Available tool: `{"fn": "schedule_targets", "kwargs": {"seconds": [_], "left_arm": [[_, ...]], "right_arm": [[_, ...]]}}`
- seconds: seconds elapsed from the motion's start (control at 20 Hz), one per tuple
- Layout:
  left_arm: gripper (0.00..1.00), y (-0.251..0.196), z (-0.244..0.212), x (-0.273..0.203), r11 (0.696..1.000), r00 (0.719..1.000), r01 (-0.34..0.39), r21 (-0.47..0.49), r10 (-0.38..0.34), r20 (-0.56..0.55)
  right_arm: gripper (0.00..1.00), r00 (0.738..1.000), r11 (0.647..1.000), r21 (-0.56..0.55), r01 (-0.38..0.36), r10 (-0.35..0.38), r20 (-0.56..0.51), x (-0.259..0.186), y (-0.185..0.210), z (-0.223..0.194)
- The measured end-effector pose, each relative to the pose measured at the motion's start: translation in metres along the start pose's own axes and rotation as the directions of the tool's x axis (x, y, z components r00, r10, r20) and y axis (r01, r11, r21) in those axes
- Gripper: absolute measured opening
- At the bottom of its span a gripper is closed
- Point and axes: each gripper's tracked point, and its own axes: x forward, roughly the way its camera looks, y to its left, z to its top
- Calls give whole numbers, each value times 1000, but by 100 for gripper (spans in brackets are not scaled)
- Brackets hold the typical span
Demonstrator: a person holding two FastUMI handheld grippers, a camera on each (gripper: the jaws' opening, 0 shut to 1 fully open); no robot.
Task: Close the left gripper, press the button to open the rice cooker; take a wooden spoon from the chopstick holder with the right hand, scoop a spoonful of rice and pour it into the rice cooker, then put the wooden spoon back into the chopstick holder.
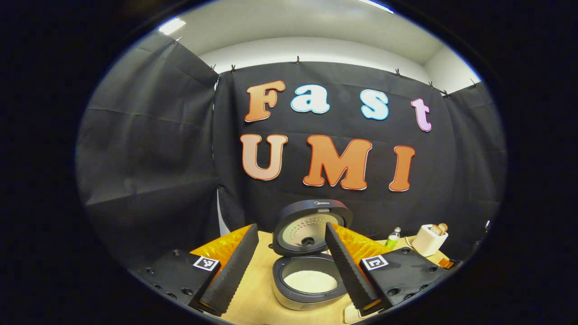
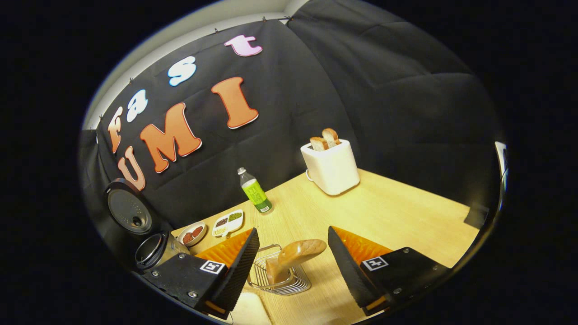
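The rice cooker (image 1: 309,289) stands with its lid (image 1: 311,225) raised, and white rice lies in its pot. My left gripper (image 1: 291,227) hovers in front of it, open and holding nothing, with the cooker showing between its fingers. In the right gripper view the wooden spoon (image 2: 298,253) leans in the wire chopstick holder (image 2: 282,280), bowl end up. My right gripper (image 2: 292,231) is open just above and around the spoon, and neither finger touches it. The open cooker (image 2: 156,248) also appears at the far left of that view.
A white toaster (image 2: 332,167) with bread stands at the back of the wooden table (image 2: 397,212), with a green bottle (image 2: 254,192) to its left. Two small dishes (image 2: 193,233) of food sit near the cooker. A pale object (image 2: 248,309) lies at the near edge.
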Motion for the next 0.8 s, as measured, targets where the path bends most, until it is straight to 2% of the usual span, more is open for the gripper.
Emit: {"fn": "schedule_targets", "kwargs": {"seconds": [0.05, 0.15, 0.2, 0.25, 0.3, 0.35, 0.4, 0.45, 0.6, 0.8], "left_arm": [[97, 2, -2, 0, 1000, 1000, -8, 2, 8, -3], [97, 7, -7, -1, 1000, 1000, -23, 0, 23, -12], [97, 9, -9, -1, 1000, 999, -30, 3, 30, -20], [96, 12, -10, 0, 999, 999, -38, 7, 39, -23], [96, 13, -10, 0, 999, 999, -45, 10, 45, -26], [97, 13, -11, 0, 999, 998, -49, 10, 50, -29], [97, 13, -11, 0, 999, 998, -53, 10, 53, -31], [97, 13, -11, -1, 998, 998, -59, 10, 59, -34], [96, 14, -13, -7, 996, 995, -91, -5, 90, -44], [97, 13, -2, -22, 988, 988, -153, -9, 152, -27]], "right_arm": [[95, 1000, 1000, 26, 0, 0, -6, 3, 0, -3], [87, 1000, 997, 83, 0, 3, -25, 6, -1, -8], [67, 999, 994, 113, -4, 8, -36, 7, -1, -10], [71, 999, 990, 144, -8, 15, -49, 9, 0, -12], [61, 998, 985, 172, -17, 28, -61, 9, 3, -14], [55, 997, 981, 194, -28, 42, -66, 9, 6, -14], [42, 996, 978, 206, -39, 55, -69, 9, 9, -12], [35, 995, 975, 217, -50, 67, -71, 7, 12, -12], [23, 992, 974, 215, -71, 92, -89, 12, 22, -10], [10, 985, 986, 145, -84, 104, -138, 17, 33, -6]]}}
